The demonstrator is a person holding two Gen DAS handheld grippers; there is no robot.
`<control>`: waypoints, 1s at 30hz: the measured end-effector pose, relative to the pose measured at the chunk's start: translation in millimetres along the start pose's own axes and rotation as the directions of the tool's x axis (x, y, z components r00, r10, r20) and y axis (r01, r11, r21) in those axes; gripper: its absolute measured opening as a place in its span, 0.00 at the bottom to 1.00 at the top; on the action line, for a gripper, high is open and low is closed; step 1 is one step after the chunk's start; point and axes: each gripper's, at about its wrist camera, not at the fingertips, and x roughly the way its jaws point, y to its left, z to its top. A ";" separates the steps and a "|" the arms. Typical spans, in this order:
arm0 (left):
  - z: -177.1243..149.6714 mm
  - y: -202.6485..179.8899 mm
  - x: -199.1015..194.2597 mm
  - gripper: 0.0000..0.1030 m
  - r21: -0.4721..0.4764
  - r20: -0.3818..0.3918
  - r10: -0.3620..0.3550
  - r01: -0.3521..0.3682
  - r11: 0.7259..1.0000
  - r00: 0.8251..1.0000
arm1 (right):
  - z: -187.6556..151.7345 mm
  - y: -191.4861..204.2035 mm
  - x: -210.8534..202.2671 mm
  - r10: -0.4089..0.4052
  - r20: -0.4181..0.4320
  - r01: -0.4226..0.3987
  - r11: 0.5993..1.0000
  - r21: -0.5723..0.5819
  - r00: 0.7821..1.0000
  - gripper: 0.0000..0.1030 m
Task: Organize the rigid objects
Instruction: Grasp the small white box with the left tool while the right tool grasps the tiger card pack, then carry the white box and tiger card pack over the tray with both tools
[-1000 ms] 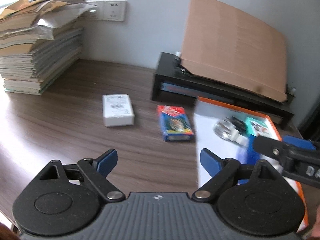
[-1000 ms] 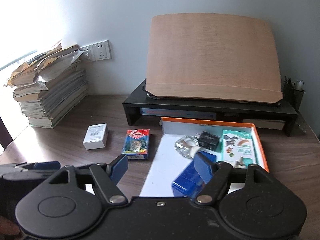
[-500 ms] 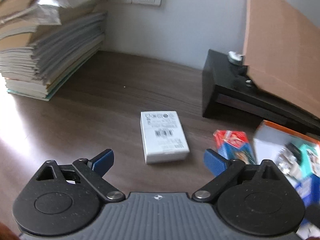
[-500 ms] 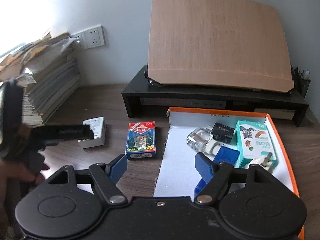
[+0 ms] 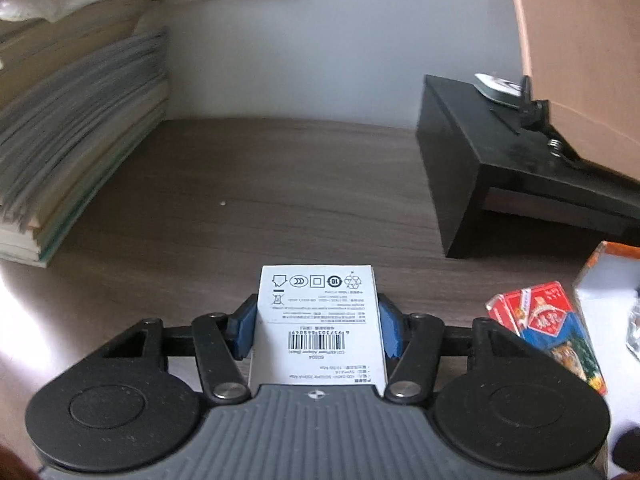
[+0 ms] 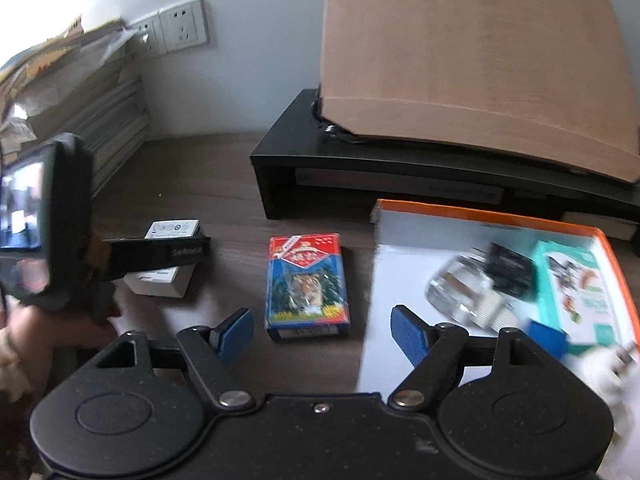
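The left hand-held gripper has dropped onto the white box on the worktop; its jaws are closing around it, ready for lifting toward the orange tray, while the right hand-held gripper hangs open, empty

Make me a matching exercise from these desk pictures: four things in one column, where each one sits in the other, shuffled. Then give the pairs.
Things:
1. white box
2. playing card box
3. teal carton
4. tan board

Places:
A. inside the orange tray
B. propped on the black stand
C. between the left gripper fingers
D. on the bare desk, ahead of the right gripper

Pairs: 1-C, 2-D, 3-A, 4-B
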 end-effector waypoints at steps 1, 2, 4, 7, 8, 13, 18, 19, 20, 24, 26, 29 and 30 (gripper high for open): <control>-0.2 4.4 -1.8 0.57 -0.008 -0.001 -0.019 0.019 1.000 1.000 | 4.3 3.1 7.7 -0.001 -0.017 0.001 1.000 -0.003 1.000 0.87; -1.6 9.3 -4.7 0.57 -0.014 -0.002 -0.025 0.025 1.000 1.000 | 8.8 5.9 14.7 0.005 -0.031 -0.005 1.000 -0.007 1.000 0.87; -3.6 18.4 -12.3 0.57 -0.023 0.004 -0.029 0.029 0.999 1.000 | 16.2 10.9 27.8 0.021 -0.051 -0.022 1.000 -0.017 0.998 0.87; -8.0 31.2 -27.1 0.57 -0.041 0.011 -0.043 0.043 0.998 0.999 | 24.5 17.8 49.2 -0.004 -0.080 0.001 0.999 -0.037 0.997 0.87; -9.9 35.9 -33.6 0.58 -0.049 0.016 -0.049 0.049 0.998 0.999 | 26.9 19.2 57.4 -0.008 -0.099 0.004 0.999 -0.043 0.995 0.87; -20.2 46.2 -56.9 0.58 -0.074 0.018 -0.055 0.056 0.996 0.998 | 31.7 23.2 87.0 -0.024 -0.165 0.015 0.998 -0.054 0.986 0.90; -20.6 42.1 -63.3 0.58 -0.089 0.015 -0.059 0.061 0.994 0.998 | 31.9 25.7 80.5 0.016 -0.124 -0.021 0.999 -0.036 0.992 0.69; -21.5 40.6 -64.6 0.58 -0.091 0.015 -0.061 0.062 0.994 0.998 | 29.8 27.7 78.0 0.018 -0.123 -0.023 0.999 -0.046 0.992 0.69; -22.1 38.8 -67.4 0.58 -0.093 0.015 -0.065 0.066 0.994 0.998 | 26.4 31.5 74.1 0.006 -0.113 -0.014 0.997 -0.075 0.994 0.69; -21.3 24.9 -72.2 0.58 -0.090 0.025 -0.076 0.078 0.993 0.997 | 21.0 29.6 46.7 0.033 -0.063 -0.037 0.997 -0.069 0.997 0.69; -21.3 16.5 -79.1 0.58 -0.089 0.032 -0.090 0.093 0.992 0.995 | 20.2 25.6 26.5 0.034 -0.025 -0.036 0.996 -0.077 0.999 0.69; -22.9 -0.2 -96.4 0.58 -0.083 0.051 -0.109 0.113 0.990 0.993 | 21.6 17.4 -6.6 0.035 0.033 -0.033 0.997 -0.075 0.999 0.69; -23.5 -6.1 -102.0 0.57 -0.080 0.057 -0.117 0.122 0.989 0.991 | 21.3 11.6 -19.0 0.038 0.051 -0.035 0.997 -0.067 0.998 0.69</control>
